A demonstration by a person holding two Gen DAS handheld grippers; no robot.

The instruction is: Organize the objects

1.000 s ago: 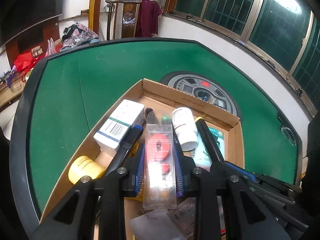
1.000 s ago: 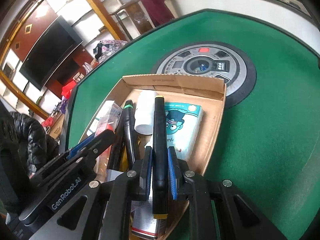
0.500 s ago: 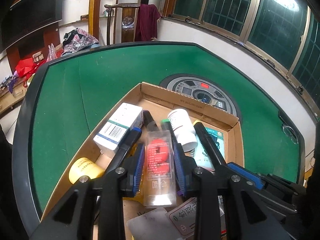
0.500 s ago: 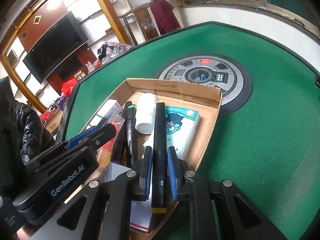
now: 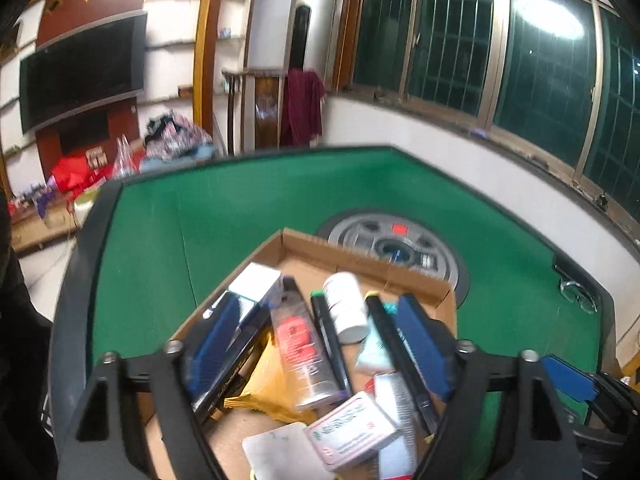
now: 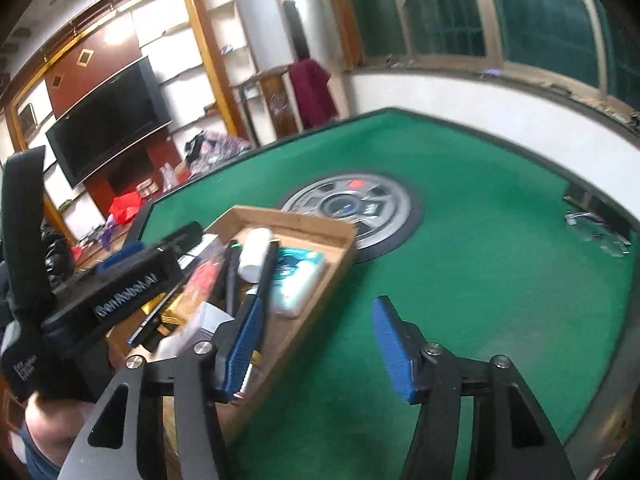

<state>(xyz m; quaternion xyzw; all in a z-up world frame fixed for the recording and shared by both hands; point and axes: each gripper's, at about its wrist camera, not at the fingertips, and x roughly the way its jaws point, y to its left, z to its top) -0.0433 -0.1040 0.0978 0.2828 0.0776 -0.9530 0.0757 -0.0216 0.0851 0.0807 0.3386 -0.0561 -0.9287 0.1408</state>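
Your left gripper has just sprung its fingers apart above the cardboard box on the green bench; the clear packet lies free inside. Your right gripper has opened too, its marker dropped in the box.

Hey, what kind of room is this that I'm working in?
Most likely a home living room with a mahjong table: a green felt table with a round grey centre console, a large black wall-mounted television, and barred windows.

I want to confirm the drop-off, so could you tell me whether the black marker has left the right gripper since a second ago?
Yes. The right gripper, whose jaws have just been opening, is empty; the black marker lies in the cardboard box.
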